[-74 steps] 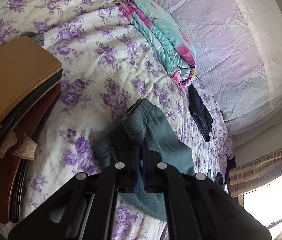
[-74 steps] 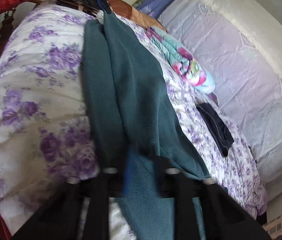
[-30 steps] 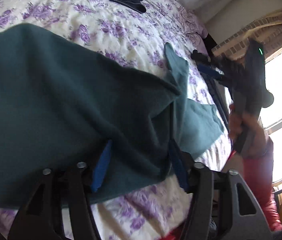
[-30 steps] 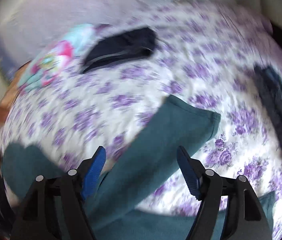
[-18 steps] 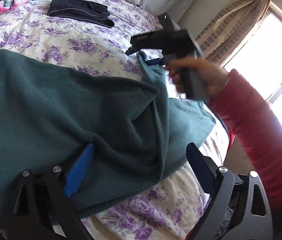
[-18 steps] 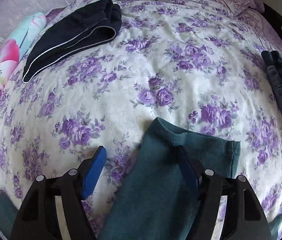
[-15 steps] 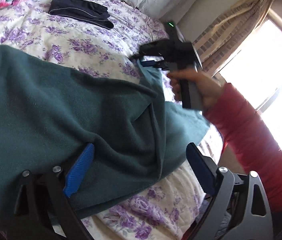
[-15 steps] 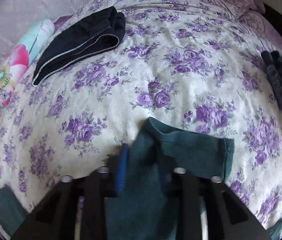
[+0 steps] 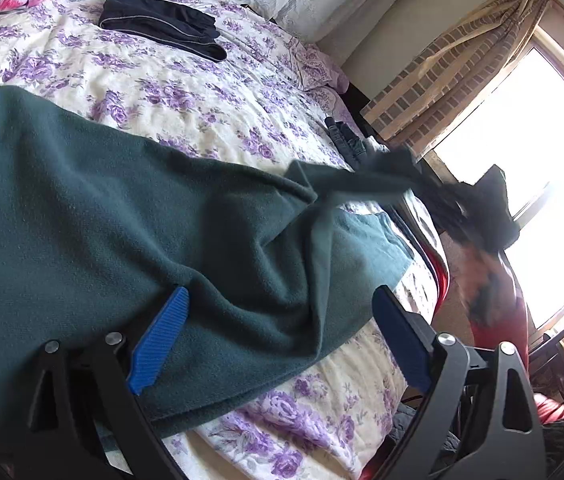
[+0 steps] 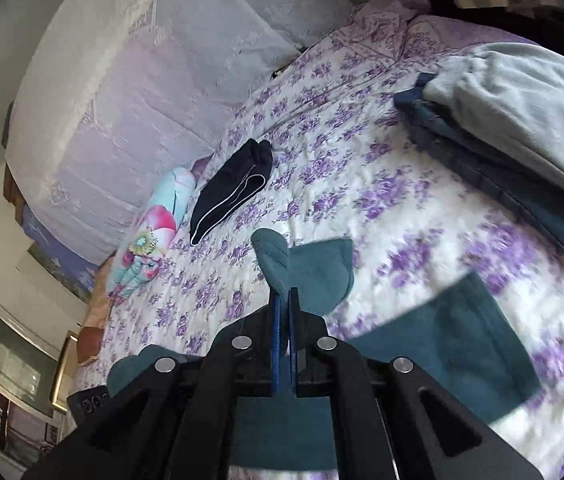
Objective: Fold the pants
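Two close wrist views — shared bed (image 9: 170, 92), folded black garment (image 10: 230, 196).

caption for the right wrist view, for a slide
Right claw shut on a cuff of the teal pants, lifting it above the floral bedspread.

Teal fleece pants (image 9: 130, 216) — one cuff lifted

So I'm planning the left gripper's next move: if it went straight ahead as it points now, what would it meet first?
Most likely the teal pants, bunched between the open left gripper fingers; depth is unclear.
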The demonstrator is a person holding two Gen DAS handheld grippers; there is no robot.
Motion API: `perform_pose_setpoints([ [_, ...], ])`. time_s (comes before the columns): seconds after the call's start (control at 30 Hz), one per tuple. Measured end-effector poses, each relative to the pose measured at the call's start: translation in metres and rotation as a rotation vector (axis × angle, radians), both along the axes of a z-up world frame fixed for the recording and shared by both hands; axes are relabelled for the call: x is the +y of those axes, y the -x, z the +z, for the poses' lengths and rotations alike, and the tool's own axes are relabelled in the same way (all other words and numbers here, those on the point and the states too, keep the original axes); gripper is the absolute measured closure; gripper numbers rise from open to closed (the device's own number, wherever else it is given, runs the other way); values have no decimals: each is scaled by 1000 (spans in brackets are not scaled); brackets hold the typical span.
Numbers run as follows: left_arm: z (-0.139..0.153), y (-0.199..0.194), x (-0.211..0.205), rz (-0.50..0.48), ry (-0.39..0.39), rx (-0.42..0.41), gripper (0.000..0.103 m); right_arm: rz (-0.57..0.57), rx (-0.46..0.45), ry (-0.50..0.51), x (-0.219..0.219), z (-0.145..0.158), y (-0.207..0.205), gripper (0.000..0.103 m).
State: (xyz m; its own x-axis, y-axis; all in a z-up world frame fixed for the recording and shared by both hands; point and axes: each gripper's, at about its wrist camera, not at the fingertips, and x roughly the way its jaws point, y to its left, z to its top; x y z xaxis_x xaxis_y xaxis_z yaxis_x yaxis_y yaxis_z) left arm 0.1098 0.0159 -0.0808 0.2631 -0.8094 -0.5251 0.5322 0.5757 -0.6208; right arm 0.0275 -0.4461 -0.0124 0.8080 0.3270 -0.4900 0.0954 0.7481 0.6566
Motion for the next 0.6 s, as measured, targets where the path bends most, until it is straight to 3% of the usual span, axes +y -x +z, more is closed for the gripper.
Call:
perform_pose_setpoints([
  [0.1,0,0,-1,-4,2,0,11,-55,7,-49,-28,-23,44,99],
  [0.23,0,2,-3,-5,-10,-4,11,-102,106,-103,-59,-74,56,95],
  [0.3,0,2,-3,-3,-19,-8,11,-101,109,-169,-68,-90,58,97],
  [0.33,1,3,-4,-2,-24,-10,11,-100,92,-198,-70,-91,61,93],
  [0.43,0,4,-5,1,-32,-13,11,-82,45,-218,-67,-84,60,63],
  [0.47,0,4,-5,2,-33,-13,11,-70,38,-220,-65,-81,60,59],
  [0.6,0,3,-4,3,-30,-12,11,-110,-2,-188,-72,-63,59,57],
])
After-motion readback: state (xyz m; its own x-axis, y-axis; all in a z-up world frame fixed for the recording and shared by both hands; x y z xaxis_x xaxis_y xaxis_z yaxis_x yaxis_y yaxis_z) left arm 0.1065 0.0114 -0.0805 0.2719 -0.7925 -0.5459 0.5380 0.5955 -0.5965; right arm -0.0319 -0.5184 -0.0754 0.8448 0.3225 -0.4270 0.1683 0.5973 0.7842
